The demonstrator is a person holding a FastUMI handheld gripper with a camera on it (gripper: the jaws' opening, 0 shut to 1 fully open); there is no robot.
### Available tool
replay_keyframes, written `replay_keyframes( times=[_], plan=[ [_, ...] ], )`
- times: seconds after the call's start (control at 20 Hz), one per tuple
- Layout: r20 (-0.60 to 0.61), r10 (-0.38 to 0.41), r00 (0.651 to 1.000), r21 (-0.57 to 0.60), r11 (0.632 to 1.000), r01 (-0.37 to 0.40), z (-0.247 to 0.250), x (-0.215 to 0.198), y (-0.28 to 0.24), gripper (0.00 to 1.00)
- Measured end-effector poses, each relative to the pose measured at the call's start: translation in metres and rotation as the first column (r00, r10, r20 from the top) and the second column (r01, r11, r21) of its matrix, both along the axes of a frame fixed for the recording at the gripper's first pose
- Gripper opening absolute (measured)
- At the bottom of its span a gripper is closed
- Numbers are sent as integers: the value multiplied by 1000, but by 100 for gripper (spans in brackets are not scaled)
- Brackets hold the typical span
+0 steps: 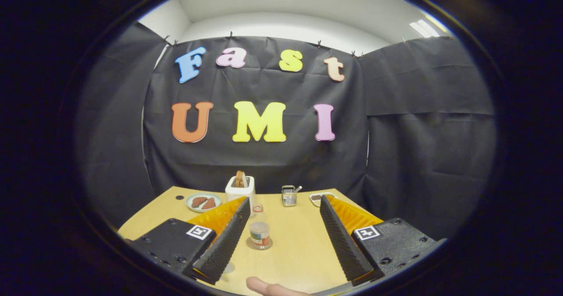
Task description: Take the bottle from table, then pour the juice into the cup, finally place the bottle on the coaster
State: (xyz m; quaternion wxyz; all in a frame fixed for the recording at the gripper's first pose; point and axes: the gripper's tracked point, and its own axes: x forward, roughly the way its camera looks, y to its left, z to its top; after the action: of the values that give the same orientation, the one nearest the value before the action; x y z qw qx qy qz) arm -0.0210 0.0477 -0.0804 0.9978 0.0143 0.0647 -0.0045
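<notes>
Bottle (260, 232) upright on table (290, 252) | claw (281, 243) spread wide, gripping nothing | bottle between fingers

Black cloth walls (418, 155) enclose the booth on three sides, pinned along their top edge with small clips. Above them rise a white room wall (281, 25) and ceiling, where bright light panels (424, 28) glow. A pale wooden table (299, 247) stands against the cloth at the back.
</notes>
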Motion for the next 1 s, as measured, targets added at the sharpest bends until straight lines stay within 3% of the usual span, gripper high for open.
replay_keyframes(
  times=[0.45,1.0],
  plan=[
    [50,59,997,16,998,-60,38,-80,14,100],
    [99,75,992,-14,997,-74,64,-98,23,100]
  ],
)
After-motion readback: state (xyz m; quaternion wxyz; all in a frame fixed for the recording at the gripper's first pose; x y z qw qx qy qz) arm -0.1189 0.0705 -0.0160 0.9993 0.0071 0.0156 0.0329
